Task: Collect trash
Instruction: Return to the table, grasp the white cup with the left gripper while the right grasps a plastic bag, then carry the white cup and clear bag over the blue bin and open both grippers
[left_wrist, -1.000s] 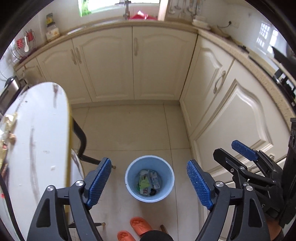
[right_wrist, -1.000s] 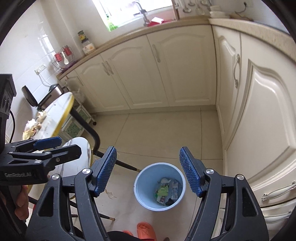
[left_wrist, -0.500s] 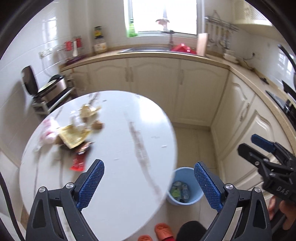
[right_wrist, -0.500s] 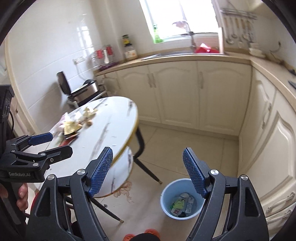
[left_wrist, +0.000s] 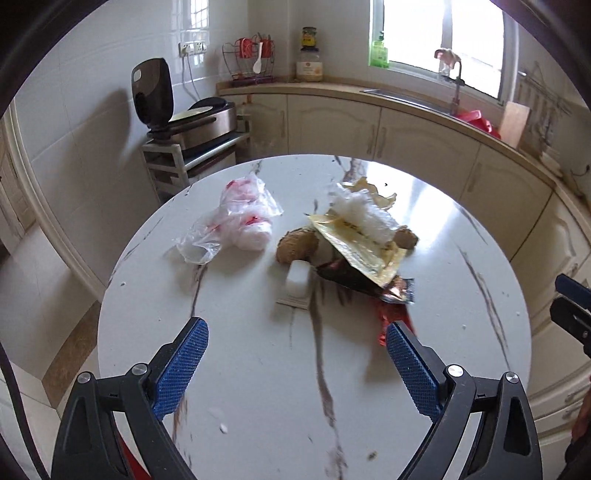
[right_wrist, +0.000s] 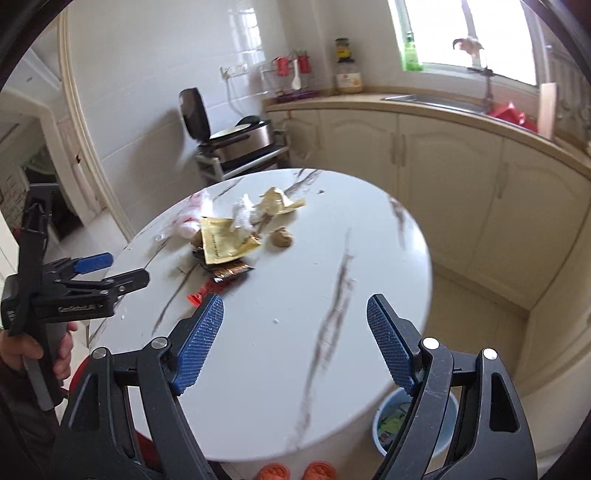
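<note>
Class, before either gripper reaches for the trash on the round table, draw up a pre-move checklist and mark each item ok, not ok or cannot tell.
1. Left gripper open, nothing between its pads: ok.
2. Right gripper open and empty: ok.
3. Trash in view on the table, including the gold wrapper and plastic bag: ok.
4. Blue bin on the floor by the table, open-topped: ok.
5. Room left in the bin: cannot tell, mostly hidden.
6. Picture sharp enough to aim: not ok, blurred.
</note>
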